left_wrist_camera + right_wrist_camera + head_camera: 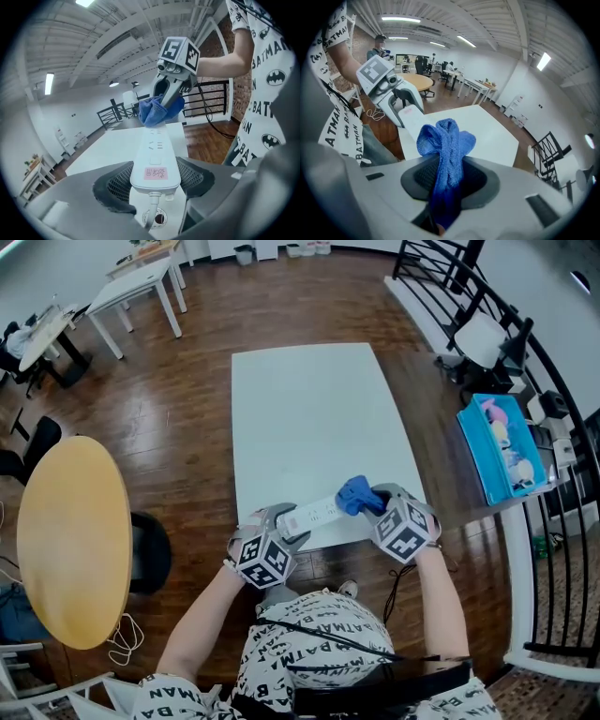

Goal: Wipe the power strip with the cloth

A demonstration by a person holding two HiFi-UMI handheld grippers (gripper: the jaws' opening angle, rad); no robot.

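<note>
My left gripper point(291, 523) point(155, 180) is shut on the near end of the white power strip point(316, 514) point(154, 159), holding it lifted above the front edge of the white table point(314, 423). A pink label sits on the strip's near end. My right gripper point(370, 504) point(447, 176) is shut on a bunched blue cloth point(356, 495) point(445, 145). The cloth point(154, 111) rests against the far end of the strip. In the right gripper view the strip point(410, 122) runs from the cloth to the left gripper.
A round yellow table point(70, 540) and a dark stool point(150, 552) stand at the left on the wooden floor. A blue bin point(502, 448) with small items sits at the right beside a black railing point(553, 484). White desks point(141, 287) stand at the back left.
</note>
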